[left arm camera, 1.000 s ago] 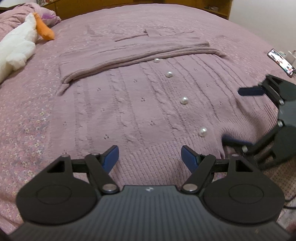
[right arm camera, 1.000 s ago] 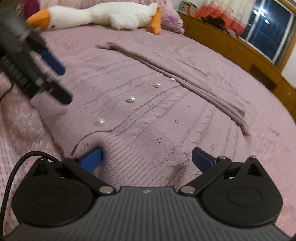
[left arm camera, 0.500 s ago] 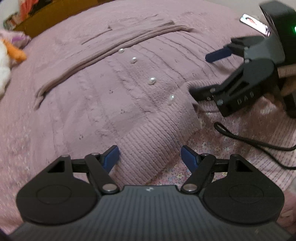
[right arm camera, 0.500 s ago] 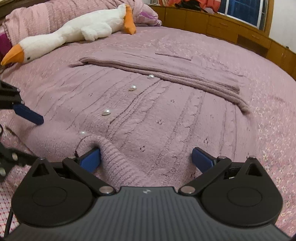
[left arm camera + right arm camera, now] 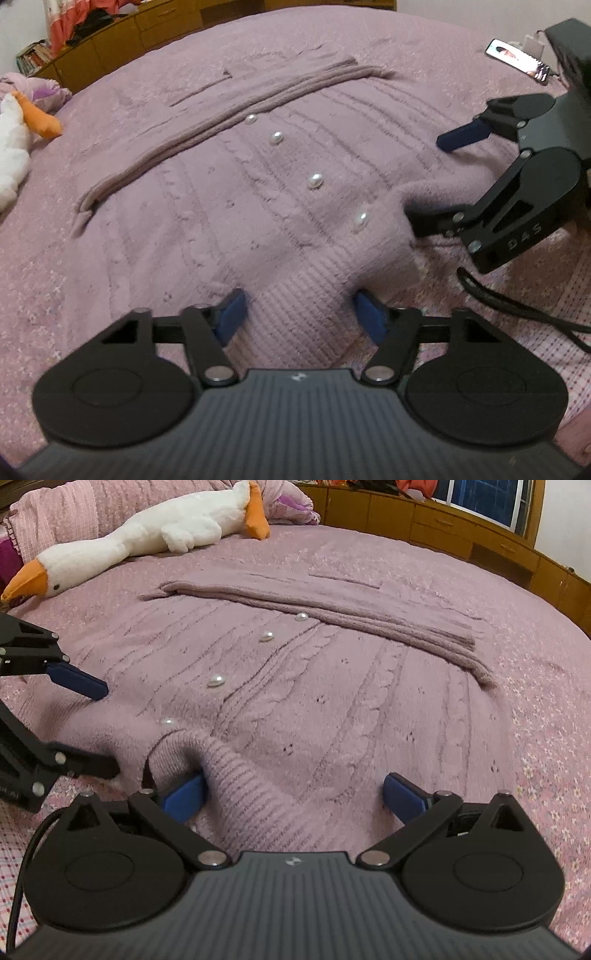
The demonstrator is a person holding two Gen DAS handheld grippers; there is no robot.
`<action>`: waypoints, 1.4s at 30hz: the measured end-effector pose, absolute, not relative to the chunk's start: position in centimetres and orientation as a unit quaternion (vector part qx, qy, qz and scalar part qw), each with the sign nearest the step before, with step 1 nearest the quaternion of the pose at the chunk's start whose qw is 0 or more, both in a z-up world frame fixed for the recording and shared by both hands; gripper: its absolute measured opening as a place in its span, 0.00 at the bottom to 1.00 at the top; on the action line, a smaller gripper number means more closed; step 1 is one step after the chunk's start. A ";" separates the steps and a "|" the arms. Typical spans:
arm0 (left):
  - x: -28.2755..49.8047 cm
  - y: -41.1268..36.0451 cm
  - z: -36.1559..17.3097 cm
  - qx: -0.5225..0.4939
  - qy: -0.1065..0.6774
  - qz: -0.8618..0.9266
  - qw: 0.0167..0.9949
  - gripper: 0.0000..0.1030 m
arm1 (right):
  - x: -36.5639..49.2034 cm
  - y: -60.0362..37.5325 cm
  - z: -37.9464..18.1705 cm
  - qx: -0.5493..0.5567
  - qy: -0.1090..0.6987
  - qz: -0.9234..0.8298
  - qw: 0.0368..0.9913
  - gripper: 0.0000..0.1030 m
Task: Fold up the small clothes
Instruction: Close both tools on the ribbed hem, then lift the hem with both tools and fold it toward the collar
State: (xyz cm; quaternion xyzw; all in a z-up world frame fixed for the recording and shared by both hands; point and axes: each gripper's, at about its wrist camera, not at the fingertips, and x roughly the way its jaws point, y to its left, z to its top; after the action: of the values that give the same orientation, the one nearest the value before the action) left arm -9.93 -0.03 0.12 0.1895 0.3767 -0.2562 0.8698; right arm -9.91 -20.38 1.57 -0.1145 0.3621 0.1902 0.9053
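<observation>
A mauve knit cardigan with pearl buttons lies flat on the bed, one sleeve folded across its top. My left gripper is open, its blue pads on either side of the ribbed hem. My right gripper is open at the same hem, with a raised fold of hem over its left pad. Each gripper shows in the other's view: the right one at the cardigan's right hem corner, the left one at the left.
A white plush goose lies at the bed's far side. A phone lies near the bed's right edge. A wooden cabinet runs behind the bed. A black cable trails from the right gripper.
Both grippers have moved down to the cardigan's hem and stay open. The hem has bunched up into a fold between them.
</observation>
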 end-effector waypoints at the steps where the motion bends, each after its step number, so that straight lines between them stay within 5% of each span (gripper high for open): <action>1: -10.0 -0.2 0.2 0.188 0.374 -0.262 0.869 0.46 | -10.0 -20.3 1.5 -0.116 0.362 0.189 0.906 1.00; 4: -9.9 -0.5 0.3 0.186 0.370 -0.267 0.870 0.27 | -10.2 -20.2 1.4 -0.116 0.359 0.182 0.908 1.00; 9: -9.3 -0.2 0.6 0.159 0.375 -0.259 0.876 0.14 | -10.6 -19.8 1.6 -0.118 0.362 0.171 0.909 1.00; 19: -8.1 1.1 1.8 0.085 0.388 -0.249 0.883 0.12 | -11.3 -18.7 2.3 -0.135 0.339 0.193 0.911 0.71; 23: -7.2 1.4 2.5 0.068 0.390 -0.250 0.884 0.11 | -11.0 -18.4 2.6 -0.131 0.338 0.209 0.908 0.48; 35: -6.1 1.8 5.3 0.032 0.366 -0.252 0.895 0.11 | -9.2 -20.0 5.2 -0.001 0.337 0.213 0.917 0.17; 42: -5.5 2.3 7.6 0.010 0.334 -0.249 0.909 0.11 | -8.5 -20.4 7.7 0.023 0.296 0.215 0.931 0.13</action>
State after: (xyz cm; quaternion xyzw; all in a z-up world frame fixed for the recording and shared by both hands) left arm -5.47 2.30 7.57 0.0098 0.3340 -0.2492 0.9090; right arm -8.53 -20.36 7.67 0.0230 0.2957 0.2148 0.9305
